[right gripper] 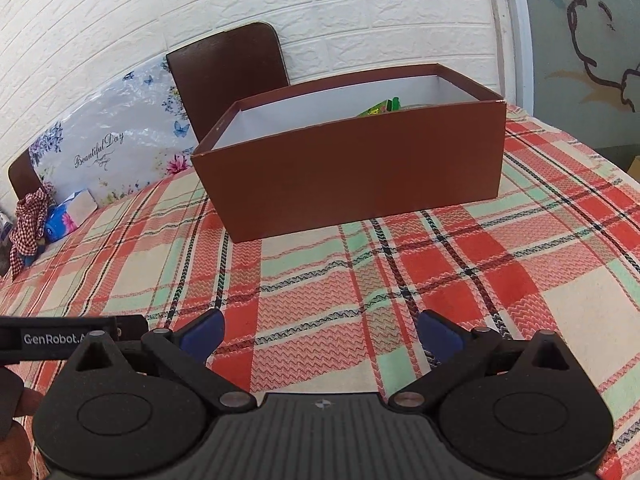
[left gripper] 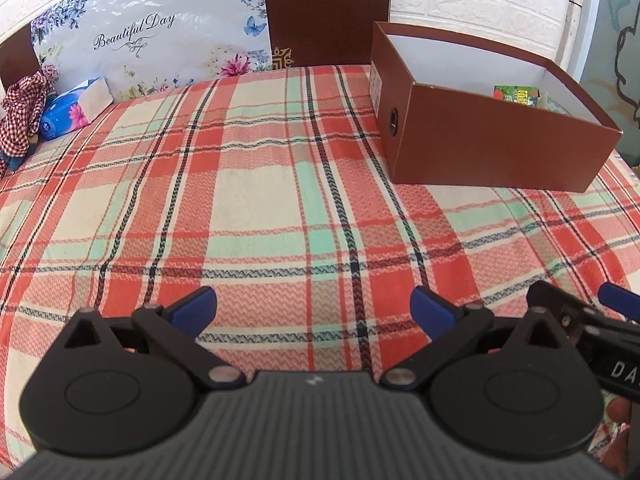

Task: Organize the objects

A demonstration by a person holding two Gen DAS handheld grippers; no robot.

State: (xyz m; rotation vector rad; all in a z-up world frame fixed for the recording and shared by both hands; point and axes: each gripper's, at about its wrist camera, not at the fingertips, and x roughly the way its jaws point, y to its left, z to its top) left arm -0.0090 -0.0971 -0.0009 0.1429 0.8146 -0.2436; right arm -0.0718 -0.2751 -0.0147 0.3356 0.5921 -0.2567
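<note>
A brown cardboard box (left gripper: pixel 492 144) with a white inside stands open on the plaid cloth, far right in the left wrist view and straight ahead as the box (right gripper: pixel 352 164) in the right wrist view. A green packet (left gripper: pixel 516 94) lies inside it, its green edge (right gripper: pixel 380 107) just showing over the near wall. My left gripper (left gripper: pixel 314 308) hangs open over bare cloth, nothing between its blue pads. My right gripper (right gripper: pixel 322 334) is open too, short of the box, and empty. Part of the right gripper (left gripper: pixel 580 312) shows at the left view's right edge.
At the far left lie a blue tissue pack (left gripper: pixel 76 110) and a red checked cloth (left gripper: pixel 24 114). A flowered bag (left gripper: pixel 152 36) and a brown chair back (left gripper: pixel 326 8) lean on the white brick wall. The plaid cloth (left gripper: pixel 260 184) spreads between the grippers and the box.
</note>
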